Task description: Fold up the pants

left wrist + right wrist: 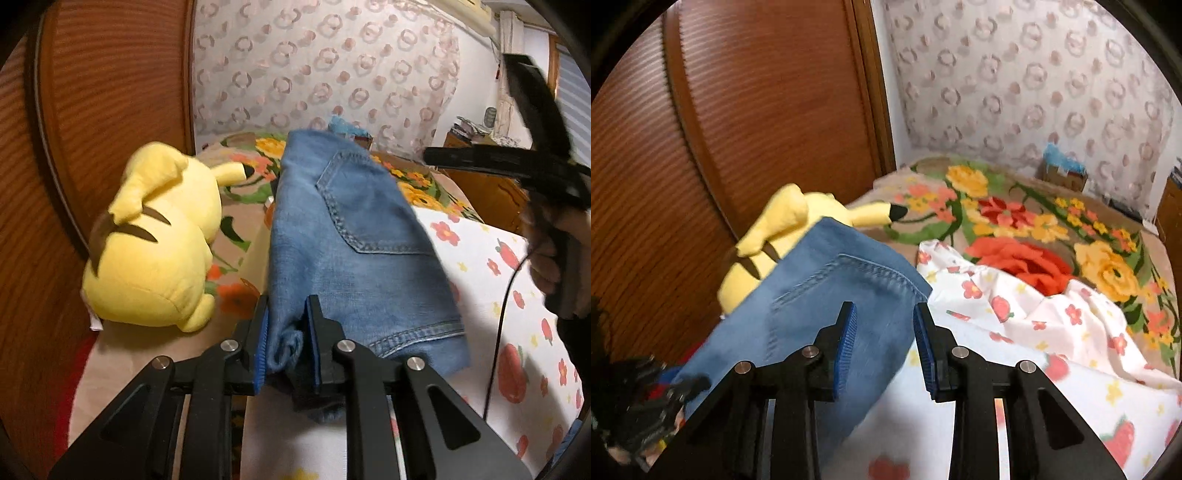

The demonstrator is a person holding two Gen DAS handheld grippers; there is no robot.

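In the left wrist view, the left gripper has its fingers clenched on a bunched edge of the blue jeans, which stretch away beyond the fingertips, back pocket up, over the bed; a yellow plush toy sits left of the fingers, and the right gripper hangs apart at the far right. In the right wrist view, that gripper's fingers stand released with nothing between them, the jeans just left of and under the left finger. The jeans look already doubled into a compact bundle, so the fold seems mostly done; laying flat remains. A small box stands far beyond; its contents are unclear.
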